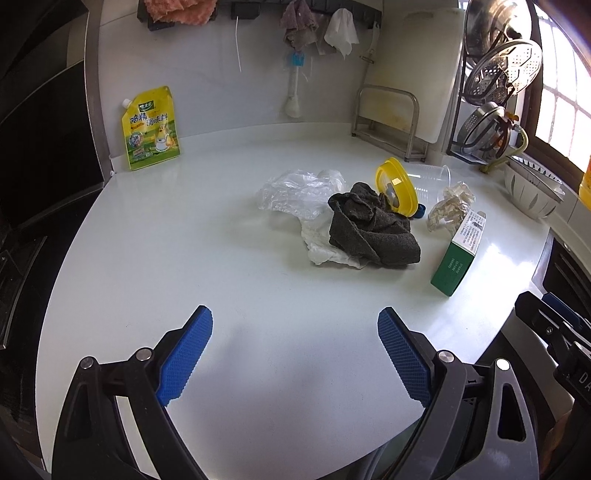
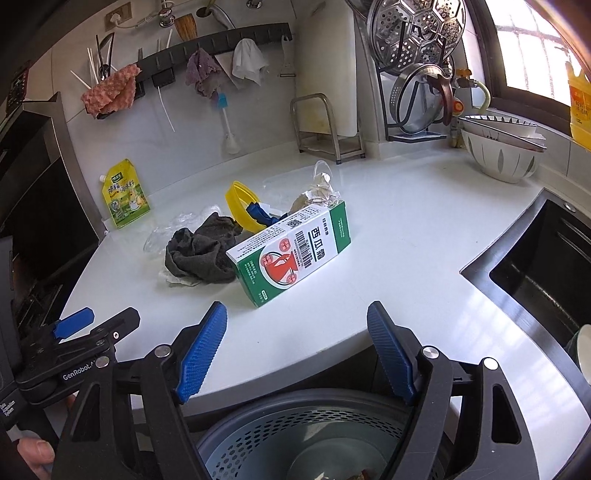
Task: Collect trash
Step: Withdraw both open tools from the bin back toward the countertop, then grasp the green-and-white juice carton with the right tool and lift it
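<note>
A green and white carton [image 2: 291, 251] lies on the white counter [image 1: 184, 240], nearest my right gripper [image 2: 297, 350], which is open and empty above the counter's front edge. Behind the carton sit a dark grey rag [image 1: 373, 229], clear plastic wrap [image 1: 299, 190], white crumpled paper [image 1: 325, 247], a yellow lid [image 1: 397, 192], a clear cup [image 1: 437, 175] and a crumpled wrapper [image 1: 448, 206]. My left gripper [image 1: 295, 354] is open and empty over bare counter, well short of the pile. A grey perforated bin [image 2: 306, 435] stands below the right gripper.
A yellow seasoning pouch [image 1: 151, 129] leans on the back wall. A metal rack [image 1: 388, 122], pot lids [image 1: 506, 70] and stacked bowls [image 2: 498, 147] stand at the back right. A dark sink [image 2: 543, 269] is sunk in at the right. Cloths [image 1: 299, 26] hang on a wall rail.
</note>
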`<state>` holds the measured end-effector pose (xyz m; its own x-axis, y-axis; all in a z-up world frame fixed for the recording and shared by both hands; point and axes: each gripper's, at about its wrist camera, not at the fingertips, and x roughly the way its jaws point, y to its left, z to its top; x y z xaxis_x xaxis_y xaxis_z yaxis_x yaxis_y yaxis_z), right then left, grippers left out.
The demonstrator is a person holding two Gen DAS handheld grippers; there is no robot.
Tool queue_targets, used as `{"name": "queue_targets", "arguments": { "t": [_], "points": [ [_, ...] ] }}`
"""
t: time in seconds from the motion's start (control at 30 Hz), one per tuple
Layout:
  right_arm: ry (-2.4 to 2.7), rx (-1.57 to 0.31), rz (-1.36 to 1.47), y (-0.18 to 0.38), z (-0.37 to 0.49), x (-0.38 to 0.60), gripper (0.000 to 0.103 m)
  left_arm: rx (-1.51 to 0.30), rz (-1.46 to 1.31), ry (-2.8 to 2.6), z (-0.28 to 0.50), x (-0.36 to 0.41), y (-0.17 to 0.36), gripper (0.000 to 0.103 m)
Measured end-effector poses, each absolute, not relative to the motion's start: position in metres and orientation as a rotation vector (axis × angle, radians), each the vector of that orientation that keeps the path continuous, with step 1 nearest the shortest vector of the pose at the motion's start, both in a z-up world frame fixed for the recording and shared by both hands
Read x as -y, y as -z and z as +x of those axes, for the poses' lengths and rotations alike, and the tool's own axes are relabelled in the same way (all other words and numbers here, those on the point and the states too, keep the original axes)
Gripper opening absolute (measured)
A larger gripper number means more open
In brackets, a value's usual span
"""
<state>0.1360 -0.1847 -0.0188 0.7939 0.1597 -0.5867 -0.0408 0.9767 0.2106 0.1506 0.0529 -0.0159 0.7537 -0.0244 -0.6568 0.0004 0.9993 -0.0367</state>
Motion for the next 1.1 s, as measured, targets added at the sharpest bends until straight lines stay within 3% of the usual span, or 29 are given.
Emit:
{"name": "queue_targets", "arguments": {
  "t": [1.1],
  "points": [
    [0.086, -0.711, 0.24, 0.037, 0.226, 0.141, 0.083, -0.728, -0.069, -0.003, 0.168, -0.066, 0.022, 0.09]
  ]
}}
